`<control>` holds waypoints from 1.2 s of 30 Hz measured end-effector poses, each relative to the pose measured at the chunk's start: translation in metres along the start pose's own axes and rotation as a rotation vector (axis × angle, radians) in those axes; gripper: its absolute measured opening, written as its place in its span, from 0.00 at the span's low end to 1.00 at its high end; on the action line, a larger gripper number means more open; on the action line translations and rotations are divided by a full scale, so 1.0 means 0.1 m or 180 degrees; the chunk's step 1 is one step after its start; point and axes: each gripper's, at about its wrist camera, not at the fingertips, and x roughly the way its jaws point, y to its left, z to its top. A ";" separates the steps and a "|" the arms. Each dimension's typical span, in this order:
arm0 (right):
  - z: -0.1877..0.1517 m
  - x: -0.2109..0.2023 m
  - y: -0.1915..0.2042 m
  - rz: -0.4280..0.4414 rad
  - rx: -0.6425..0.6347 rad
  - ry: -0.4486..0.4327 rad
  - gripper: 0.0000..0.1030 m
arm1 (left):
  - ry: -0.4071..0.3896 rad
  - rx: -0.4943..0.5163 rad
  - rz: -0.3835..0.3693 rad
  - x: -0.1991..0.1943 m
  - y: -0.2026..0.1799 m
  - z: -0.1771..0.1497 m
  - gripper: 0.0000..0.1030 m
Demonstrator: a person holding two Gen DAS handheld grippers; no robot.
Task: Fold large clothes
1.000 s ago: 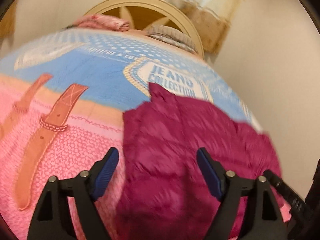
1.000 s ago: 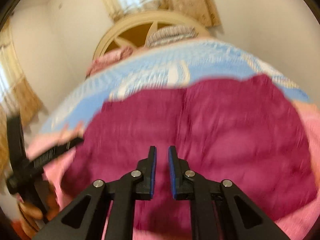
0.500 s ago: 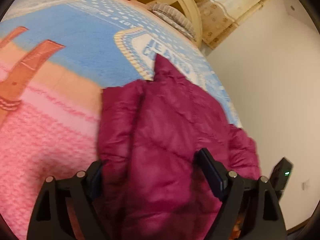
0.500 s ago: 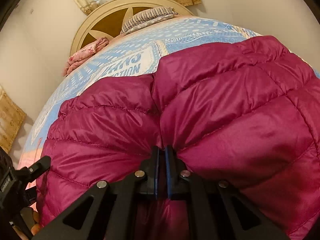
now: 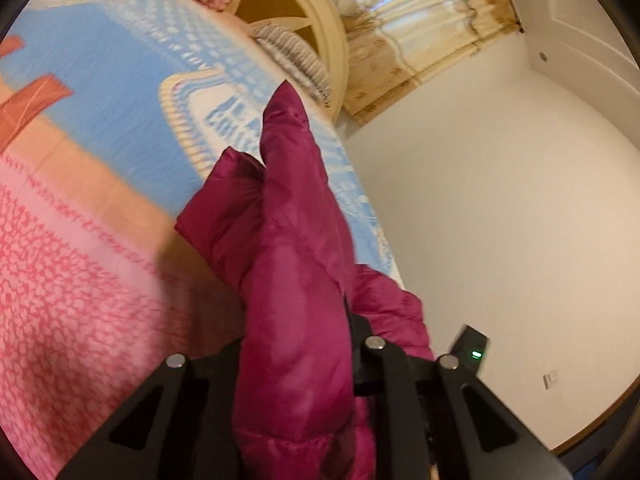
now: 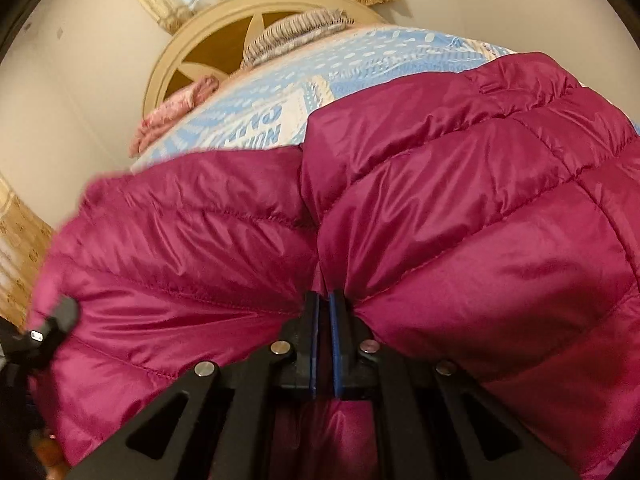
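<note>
I judge the fold barely begun: the magenta puffer jacket (image 6: 460, 208) is gathered at two points along its near edge but not yet laid into any neat shape, so the sleeves and body remain to be brought over and flattened. My right hand-held gripper (image 6: 324, 312), low in the middle of the right wrist view, is clenched on a pinch of the jacket, the blue pads nearly meeting with fabric puckering out to both sides. My left hand-held gripper (image 5: 296, 364) is grasping a thick bunched roll of the same jacket, which rises toward the frame's centre. The jacket lies on the bed, on a fleecy bedspread (image 5: 100, 128) printed in blue and pink. Its shell is glossy, slippery nylon, quilted in puffy horizontal channels; it will spring back when pressed.
</note>
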 end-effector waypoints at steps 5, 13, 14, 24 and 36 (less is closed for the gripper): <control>-0.07 -0.07 0.13 -0.0021 0.0051 0.0204 0.03 | -0.0003 0.0129 -0.0104 -0.30 -0.26 -0.02 0.14; -0.78 -0.17 0.94 0.0662 0.0240 0.0560 0.03 | -0.0273 0.0474 0.0182 -1.14 -0.48 0.02 0.14; -0.86 -0.16 1.04 0.0798 0.0261 0.0631 0.03 | -0.0293 0.0562 0.0302 -1.23 -0.53 0.00 0.14; -1.05 -0.28 1.16 0.1591 0.0361 0.0906 0.03 | -0.0256 0.1417 0.0950 -1.05 -0.90 -0.34 0.14; -0.58 -1.24 -0.55 0.1020 0.0718 -0.0083 0.03 | 0.0290 0.2180 0.1359 -0.10 -1.24 -1.21 0.14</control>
